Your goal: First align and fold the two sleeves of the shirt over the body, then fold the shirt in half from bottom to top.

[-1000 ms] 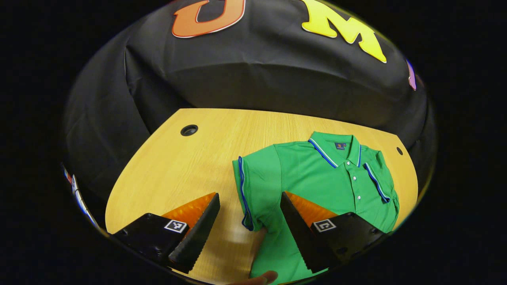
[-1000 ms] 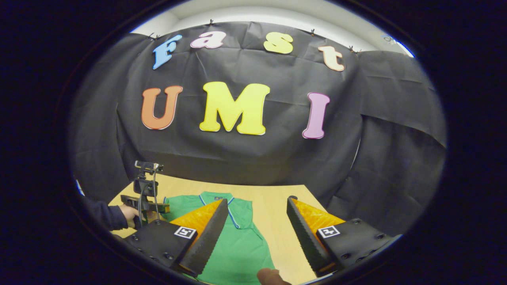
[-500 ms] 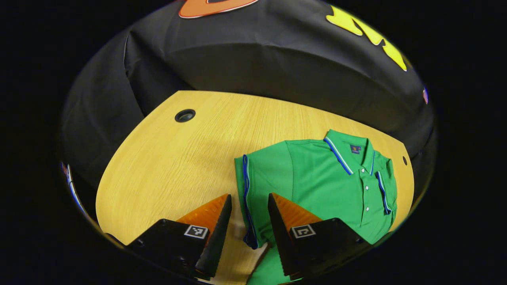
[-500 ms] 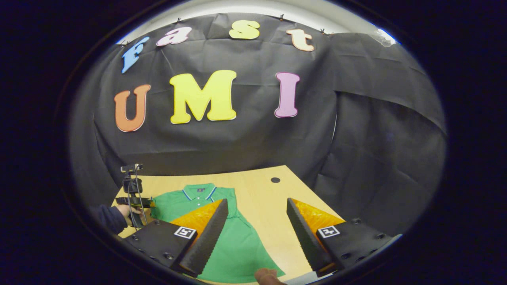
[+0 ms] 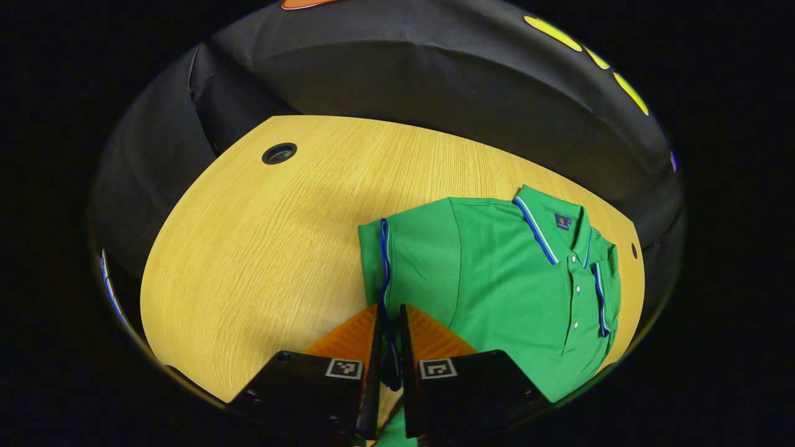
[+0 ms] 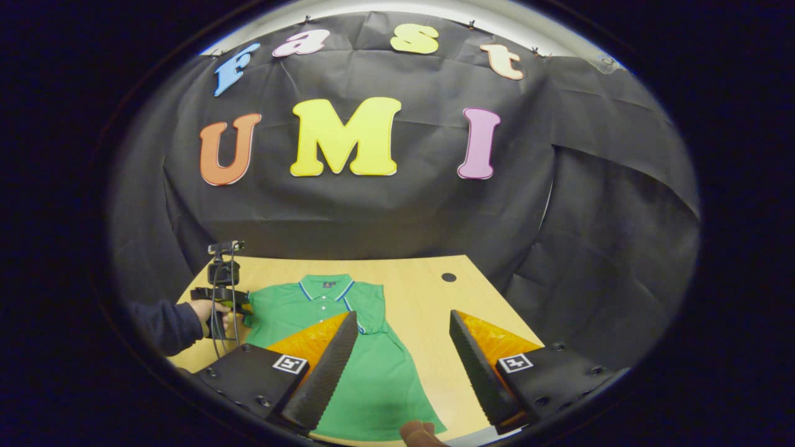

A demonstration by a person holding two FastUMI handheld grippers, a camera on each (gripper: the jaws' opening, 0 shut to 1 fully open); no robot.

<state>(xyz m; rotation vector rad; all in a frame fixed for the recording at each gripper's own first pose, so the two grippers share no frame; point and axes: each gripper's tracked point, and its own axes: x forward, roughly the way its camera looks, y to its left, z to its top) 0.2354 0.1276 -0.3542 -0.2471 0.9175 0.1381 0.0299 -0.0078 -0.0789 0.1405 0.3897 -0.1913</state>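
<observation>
Shirt [image 5: 509, 279]: green polo, blue-and-white striped trim on collar and sleeve hems, white buttons down the placket, lying flat, front up, on the wooden table [image 5: 261, 248]. Small dark blue label [image 5: 564, 221] inside the neck with a tiny mark on it, too small to read. No other writing legible on the garment.

In the left gripper view, left gripper [image 5: 390, 347] down at the near sleeve [image 5: 397, 267], fingers nearly together with the blue-edged sleeve hem pinched between them. Square black-and-white marker tags on both finger bases. Far sleeve [image 5: 605, 282] already lying folded over the body, its striped hem running beside the placket. Round cable hole [image 5: 279, 153] in the table at far left, well apart from the shirt; a smaller hole near the far right edge, past the collar.

In the right gripper view, right gripper [image 6: 404, 354] raised above the table at the shirt's lower right side, fingers spread wide, nothing between them, serrated inner faces showing. Same kind of square marker tags on its finger bases. Shirt [image 6: 372, 372] spread below, collar towards the booth wall. Farther off at left, a hand [image 6: 208, 310] in a dark sleeve [image 6: 158, 326] holding the other gripper at the shirt's sleeve edge.
</observation>
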